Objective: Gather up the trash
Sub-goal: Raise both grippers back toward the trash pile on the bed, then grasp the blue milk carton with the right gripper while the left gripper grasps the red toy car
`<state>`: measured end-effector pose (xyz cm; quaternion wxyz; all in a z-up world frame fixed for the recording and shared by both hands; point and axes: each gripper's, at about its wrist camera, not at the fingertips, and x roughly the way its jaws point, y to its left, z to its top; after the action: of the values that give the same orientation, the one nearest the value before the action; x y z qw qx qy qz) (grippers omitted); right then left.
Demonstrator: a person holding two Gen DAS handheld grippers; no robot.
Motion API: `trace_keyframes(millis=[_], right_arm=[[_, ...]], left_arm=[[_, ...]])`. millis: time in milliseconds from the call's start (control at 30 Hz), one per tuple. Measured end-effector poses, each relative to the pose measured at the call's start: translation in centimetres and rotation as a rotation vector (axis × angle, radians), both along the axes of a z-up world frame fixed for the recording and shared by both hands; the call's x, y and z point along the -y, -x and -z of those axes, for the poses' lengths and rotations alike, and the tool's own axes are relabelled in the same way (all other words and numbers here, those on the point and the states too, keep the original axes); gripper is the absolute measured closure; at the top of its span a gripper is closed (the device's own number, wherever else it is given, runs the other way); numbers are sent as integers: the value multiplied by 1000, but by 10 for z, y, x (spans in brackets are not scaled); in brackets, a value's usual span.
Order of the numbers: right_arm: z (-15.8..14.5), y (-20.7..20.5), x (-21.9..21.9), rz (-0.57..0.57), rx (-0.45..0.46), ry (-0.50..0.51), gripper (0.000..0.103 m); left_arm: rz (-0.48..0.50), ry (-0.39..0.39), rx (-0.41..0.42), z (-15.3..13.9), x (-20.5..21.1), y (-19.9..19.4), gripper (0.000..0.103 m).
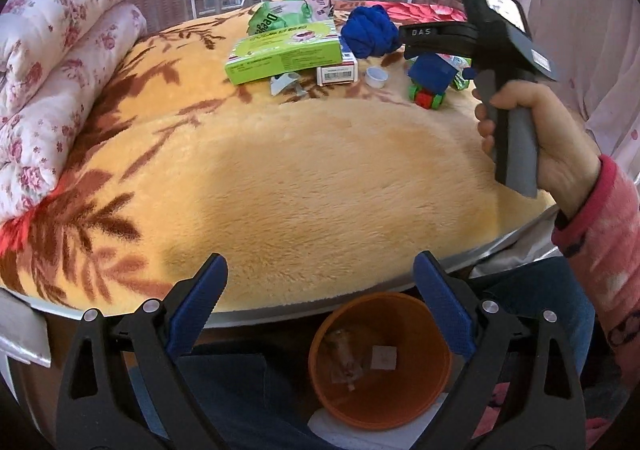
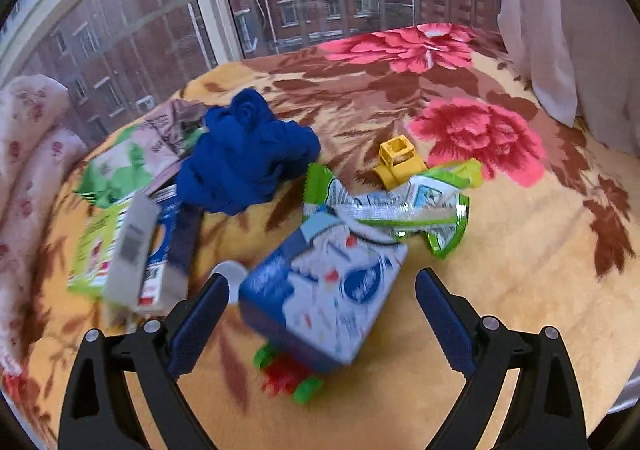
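Note:
My left gripper (image 1: 320, 270) is open and holds nothing; it hangs over the bed's near edge above an orange bin (image 1: 380, 362) that has a few scraps inside. My right gripper (image 2: 322, 282) is open, its jaws on either side of a blue and white carton (image 2: 320, 290) without closing on it. The carton (image 1: 432, 72) leans on a red and green toy (image 2: 288, 374). A crumpled green and white wrapper (image 2: 392, 210) lies just behind it. A green box (image 1: 280, 50), a small white box (image 1: 336, 74) and a white cap (image 1: 376, 77) lie to the left.
A blue cloth (image 2: 244, 154), a yellow toy piece (image 2: 398, 160) and more green wrappers (image 1: 276, 16) lie on the yellow floral blanket (image 1: 300, 170). A folded floral quilt (image 1: 52, 70) fills the left side. A window is behind and a curtain (image 2: 536, 30) hangs at right.

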<state>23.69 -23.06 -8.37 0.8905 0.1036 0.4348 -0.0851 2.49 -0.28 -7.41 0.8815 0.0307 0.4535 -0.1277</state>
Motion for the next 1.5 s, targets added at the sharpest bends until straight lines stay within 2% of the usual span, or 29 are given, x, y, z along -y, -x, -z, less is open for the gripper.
trace_keyframes(millis=[133, 233, 400, 567, 733, 867, 1000, 1200, 1367, 1500], right_arm=[[7, -7, 2, -21, -48, -26, 39], [6, -1, 4, -33, -49, -46, 44], [-6, 15, 0, -71, -18, -13, 45], [-21, 38, 5, -110, 10, -47, 46], [-42, 74, 13, -168, 47, -55, 46], [-61, 110, 25, -212, 84, -25, 45], [-75, 145, 40, -239, 122, -1, 45], [-84, 192, 56, -263, 178, 38, 45], [-84, 211, 66, -273, 196, 51, 45], [-82, 216, 71, -278, 205, 70, 45]], left_arm=[[-11, 14, -8, 2, -5, -1, 11], [-15, 24, -12, 3, -7, -1, 11], [-7, 32, -9, 0, -5, 2, 11], [1, 30, 6, -6, 0, 7, 11], [6, 38, 8, -9, 10, 0, 11], [40, 50, 7, -9, 31, -15, 11], [83, 44, 10, -8, 60, -43, 11], [156, 84, -30, -1, 111, -101, 12], [162, 69, -52, 9, 146, -150, 12], [163, 36, -79, 21, 163, -174, 11]])
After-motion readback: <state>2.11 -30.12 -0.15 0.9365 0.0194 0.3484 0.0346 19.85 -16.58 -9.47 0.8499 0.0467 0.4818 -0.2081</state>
